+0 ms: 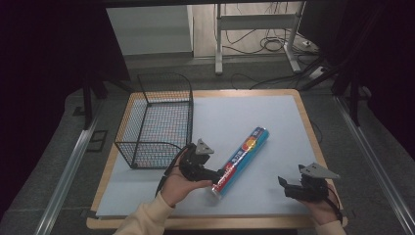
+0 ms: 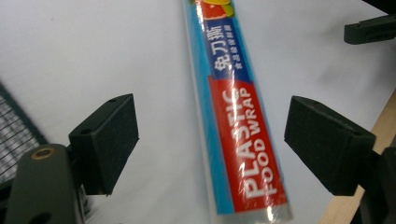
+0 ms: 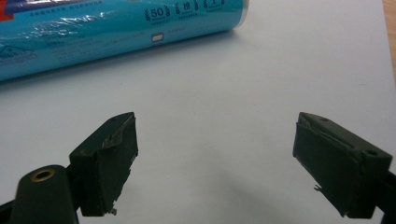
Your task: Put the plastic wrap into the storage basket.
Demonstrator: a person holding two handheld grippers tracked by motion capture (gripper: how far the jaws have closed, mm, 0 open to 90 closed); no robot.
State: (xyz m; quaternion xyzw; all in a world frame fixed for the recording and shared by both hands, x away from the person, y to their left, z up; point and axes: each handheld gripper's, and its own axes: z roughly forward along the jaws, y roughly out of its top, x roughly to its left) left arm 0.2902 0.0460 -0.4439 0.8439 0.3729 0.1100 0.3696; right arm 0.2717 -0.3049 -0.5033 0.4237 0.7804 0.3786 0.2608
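Observation:
A roll of plastic food wrap point(image 1: 242, 156) in a blue and red wrapper lies slanted on the pale blue mat point(image 1: 220, 117). My left gripper point(image 1: 215, 175) is at the roll's near, red end. In the left gripper view the roll point(image 2: 238, 116) runs between the two black pads point(image 2: 109, 140), which stand wide apart without touching it, so the left gripper point(image 2: 212, 116) is open. My right gripper point(image 1: 288, 186) rests near the front right of the mat. It is open point(image 3: 215, 135) with only bare mat between its pads, and the roll's teal side point(image 3: 116, 25) lies beyond it.
A black wire basket point(image 1: 164, 77) stands at the mat's left, just behind my left hand, and its mesh point(image 2: 14, 126) is close to the left jaw. The wooden table edge point(image 1: 308, 122) frames the mat. The right gripper's jaw point(image 2: 369, 28) appears far off in the left gripper view.

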